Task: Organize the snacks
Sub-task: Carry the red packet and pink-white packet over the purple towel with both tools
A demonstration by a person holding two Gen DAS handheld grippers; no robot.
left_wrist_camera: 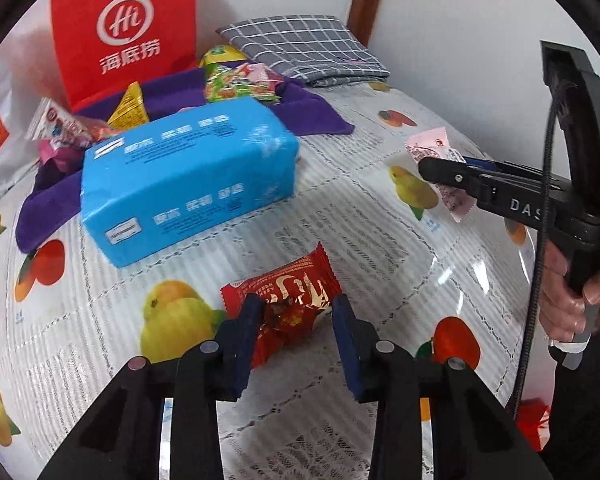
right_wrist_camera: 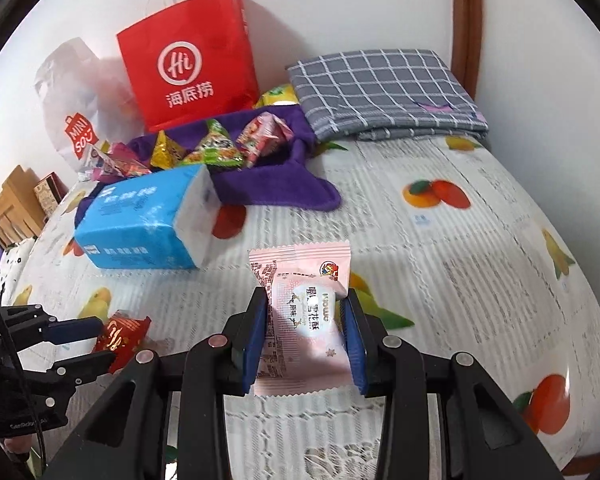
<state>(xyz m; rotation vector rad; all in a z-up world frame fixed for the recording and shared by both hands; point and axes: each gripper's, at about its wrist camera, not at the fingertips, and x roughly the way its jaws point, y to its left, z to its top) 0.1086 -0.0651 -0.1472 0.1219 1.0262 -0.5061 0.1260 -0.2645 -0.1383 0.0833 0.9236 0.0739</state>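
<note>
Now, left wrist view, left gripper (left_wrist_camera: pixel 298 312) with the red snack packet (left_wrist_camera: pixel 290 292) between its jaws, pads pressing its sides, blue tissue pack (left_wrist_camera: pixel 188 178) beyond; right wrist view, right gripper (right_wrist_camera: pixel 306 320) clamped on the pink snack packet (right_wrist_camera: pixel 300 316), purple cloth (right_wrist_camera: pixel 276 184) ahead

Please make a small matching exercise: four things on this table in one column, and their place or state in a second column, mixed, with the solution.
1. red snack packet
2. pink snack packet
3. blue tissue pack
4. checked grey cloth

a. folded at the far corner
b. partly lying on the purple cloth
c. between the jaws of the right gripper
d. between the jaws of the left gripper

Pairs: 1-d, 2-c, 3-b, 4-a
</note>
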